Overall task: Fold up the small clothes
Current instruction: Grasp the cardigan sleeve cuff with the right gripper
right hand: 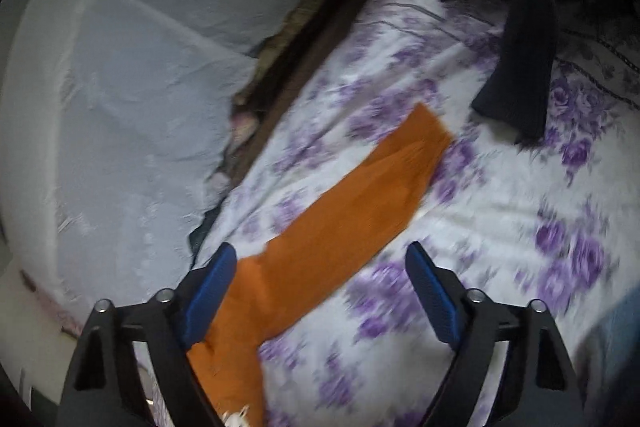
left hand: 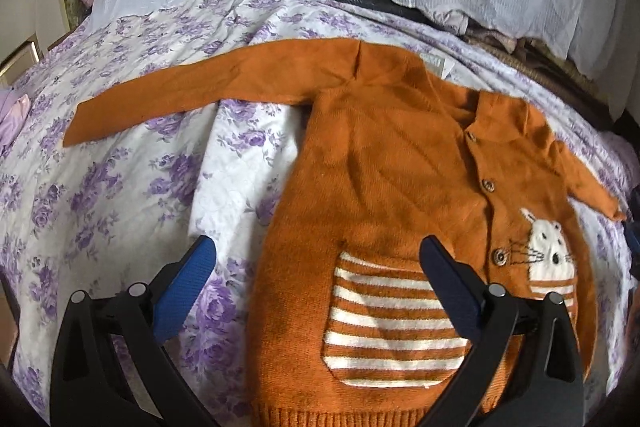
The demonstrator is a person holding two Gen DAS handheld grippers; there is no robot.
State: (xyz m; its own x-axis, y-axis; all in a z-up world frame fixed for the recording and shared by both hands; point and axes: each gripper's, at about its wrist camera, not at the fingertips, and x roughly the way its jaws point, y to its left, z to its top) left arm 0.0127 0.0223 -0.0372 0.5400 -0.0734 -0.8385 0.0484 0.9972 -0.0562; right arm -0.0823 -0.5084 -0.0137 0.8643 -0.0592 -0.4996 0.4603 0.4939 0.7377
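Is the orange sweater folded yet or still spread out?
Spread out. The orange sweater lies flat on the bedsheet, both sleeves stretched outward.

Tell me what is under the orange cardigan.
The orange cardigan lies flat on a bedsheet with purple flowers. The sheet shows all around it; the part directly beneath is covered, so anything else there cannot be seen.

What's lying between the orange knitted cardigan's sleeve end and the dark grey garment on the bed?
Only bare purple-flowered bedsheet separates the orange sleeve end from the dark grey garment, seen in the right wrist view.
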